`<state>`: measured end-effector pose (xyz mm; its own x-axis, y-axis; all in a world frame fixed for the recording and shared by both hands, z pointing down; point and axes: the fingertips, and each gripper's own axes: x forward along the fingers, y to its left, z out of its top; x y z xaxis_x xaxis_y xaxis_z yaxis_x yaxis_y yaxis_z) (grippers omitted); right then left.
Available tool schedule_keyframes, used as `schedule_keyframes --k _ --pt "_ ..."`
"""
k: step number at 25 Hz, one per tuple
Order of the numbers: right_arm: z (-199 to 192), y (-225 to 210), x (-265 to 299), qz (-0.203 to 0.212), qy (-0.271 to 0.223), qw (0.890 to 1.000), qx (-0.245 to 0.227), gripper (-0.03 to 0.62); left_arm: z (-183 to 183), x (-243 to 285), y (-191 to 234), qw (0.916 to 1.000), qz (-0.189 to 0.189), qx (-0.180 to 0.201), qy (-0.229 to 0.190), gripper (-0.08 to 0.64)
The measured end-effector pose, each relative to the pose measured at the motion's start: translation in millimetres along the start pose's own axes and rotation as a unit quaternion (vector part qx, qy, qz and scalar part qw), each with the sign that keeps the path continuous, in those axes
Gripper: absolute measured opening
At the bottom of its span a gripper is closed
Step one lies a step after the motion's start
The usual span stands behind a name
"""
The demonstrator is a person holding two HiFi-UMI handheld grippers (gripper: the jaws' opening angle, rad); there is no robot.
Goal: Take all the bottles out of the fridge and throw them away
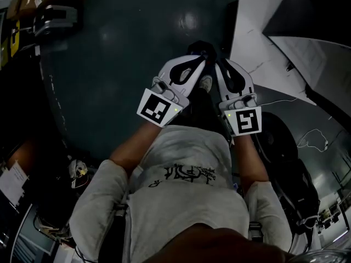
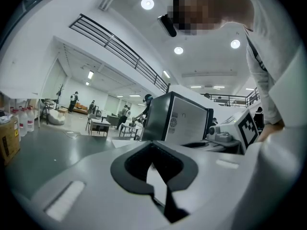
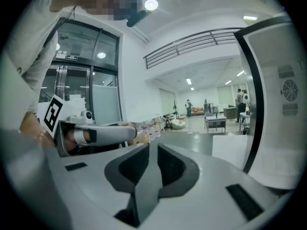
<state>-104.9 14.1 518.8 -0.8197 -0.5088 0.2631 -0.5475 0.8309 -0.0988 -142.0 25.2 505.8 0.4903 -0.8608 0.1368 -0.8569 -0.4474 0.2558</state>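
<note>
Looming just beside the right gripper, the white fridge shows only a black-edged outer wall. Both grippers are raised side by side before the person's chest. The left gripper has its fingertips together on nothing, while the right's are a narrow slit apart, empty. Small bottles stand on the floor well away, beside a cardboard box.

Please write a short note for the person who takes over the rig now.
Left gripper: jaws together, empty. Right gripper: jaws slightly apart, empty. Held side by side.
Fridge, likely the white box: ahead on the right; inside not shown.
Bottles: a few stand far off by the wall; none held.
Done: cannot tell.
Left: empty the fridge, bin the bottles; no bin in view.
</note>
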Motion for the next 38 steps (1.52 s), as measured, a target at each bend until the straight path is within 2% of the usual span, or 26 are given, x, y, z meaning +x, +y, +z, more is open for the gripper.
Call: schedule_keyframes --k 9,20,25,30,34,38 --pt "59.8 0.9 -22.2 -0.005 -0.02 1.0 -0.011 0.043 62.7 -2.4 -24.6 0.9991 -0.029 0.019 -0.023 0.008" --pt "119.5 3.2 -50.0 -0.014 -0.035 0.999 -0.014 0.038 120.2 -10.2 -55.4 0.9966 -0.057 0.038 -0.045 0.008" --pt "141.0 5.0 -60.8 -0.02 -0.045 0.999 -0.014 0.038 143.6 -13.4 -62.5 0.9925 -0.065 0.07 -0.076 0.008" --pt "164.9 7.3 -72.9 -0.028 -0.057 0.998 -0.026 0.038 164.9 -17.4 -73.6 0.9906 -0.077 0.072 -0.088 0.008" --pt "182.2 7.9 -81.1 -0.038 -0.065 0.997 -0.032 0.038 176.9 -20.1 -83.4 0.9918 -0.087 0.055 -0.076 0.008" --pt "196.4 7.4 -90.7 -0.049 -0.068 0.996 -0.031 0.038 192.6 -19.1 -94.2 0.9878 -0.106 0.067 -0.092 0.008"
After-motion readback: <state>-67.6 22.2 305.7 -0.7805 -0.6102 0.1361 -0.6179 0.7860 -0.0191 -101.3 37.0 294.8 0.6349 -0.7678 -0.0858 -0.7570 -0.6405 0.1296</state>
